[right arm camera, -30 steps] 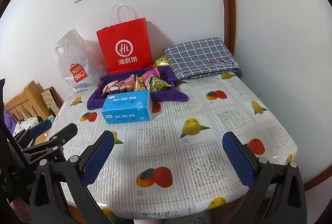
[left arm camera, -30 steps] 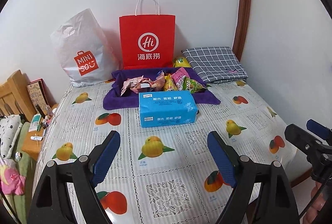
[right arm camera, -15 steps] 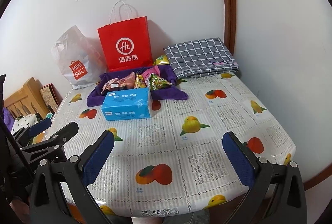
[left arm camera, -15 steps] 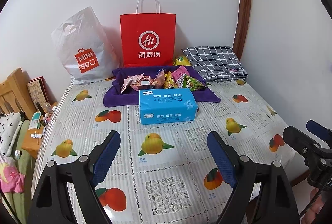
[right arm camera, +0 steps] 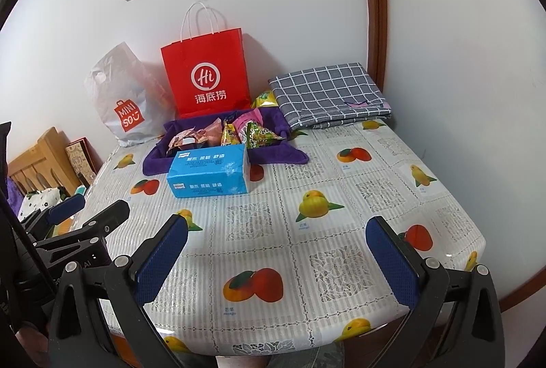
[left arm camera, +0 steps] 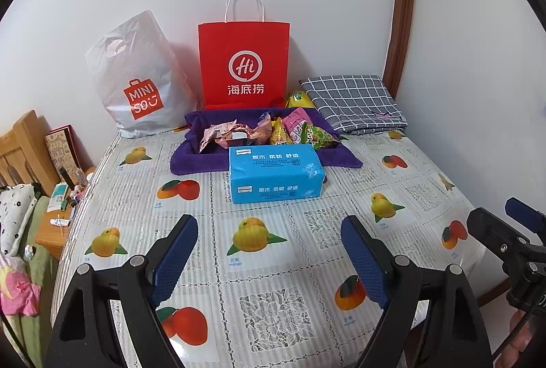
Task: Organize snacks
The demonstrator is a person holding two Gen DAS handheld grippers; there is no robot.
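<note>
Snacks (left arm camera: 269, 130) sit in a purple tray (left arm camera: 204, 159) at the back of the bench (left arm camera: 273, 265), just behind a blue tissue pack (left arm camera: 274, 173). Left tongs (left arm camera: 269, 252) and right tongs (right arm camera: 276, 252) are both wide, holding nothing.

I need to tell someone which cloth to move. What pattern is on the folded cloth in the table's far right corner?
The folded cloth is grey with a white grid check, clearest in the right wrist view.
</note>
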